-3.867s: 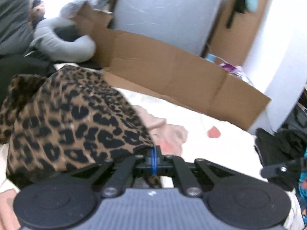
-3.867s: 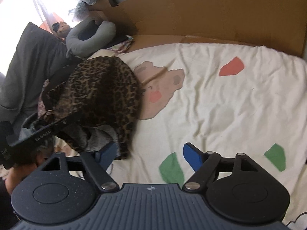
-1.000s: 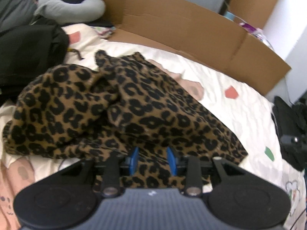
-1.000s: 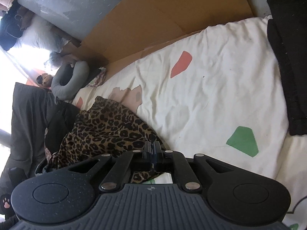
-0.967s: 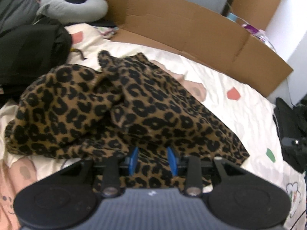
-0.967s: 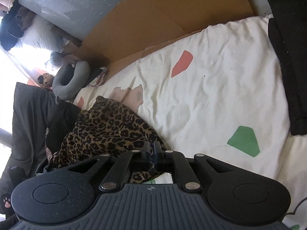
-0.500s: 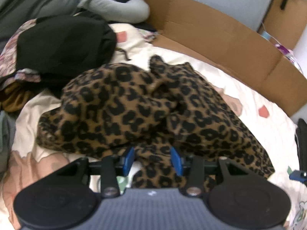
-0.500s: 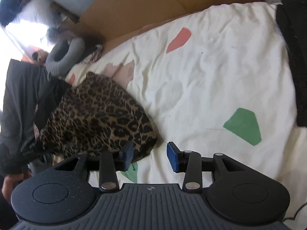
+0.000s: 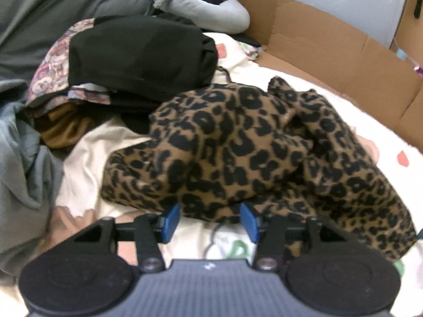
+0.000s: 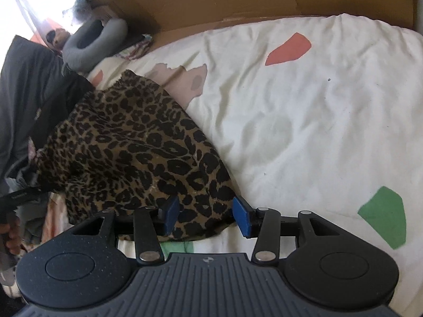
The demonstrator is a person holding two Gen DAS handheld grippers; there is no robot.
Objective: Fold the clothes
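So the leopard-print garment [image 9: 264,153] is lying in a rumpled heap on the white bedsheet [image 10: 304,105], right ahead of both grippers. The left gripper [image 9: 210,222] has its blue pads spread wide with nothing between them; the near hem of the garment sits just past the tips. The right gripper [image 10: 206,215] is spread about as wide, and its pads straddle the garment's near corner, but they aren't pinching it.

The two cameras show pretty different stuff. The left wrist view gets the pile beyond and left of the garment: a black folded garment [image 9: 142,52] stacked on a floral fabric [image 9: 50,71], grey cloth [image 9: 23,163] off to the left, and a grey neck pillow [image 9: 201,8] further back against the cardboard [image 9: 330,50].

The right wrist view misses most of that pile but shows the open stretch of sheet to the right of the garment, with a red patch [image 10: 288,49] far ahead and a green patch [image 10: 383,216] to the right. It also catches a hand [image 10: 12,235] at the far left edge.
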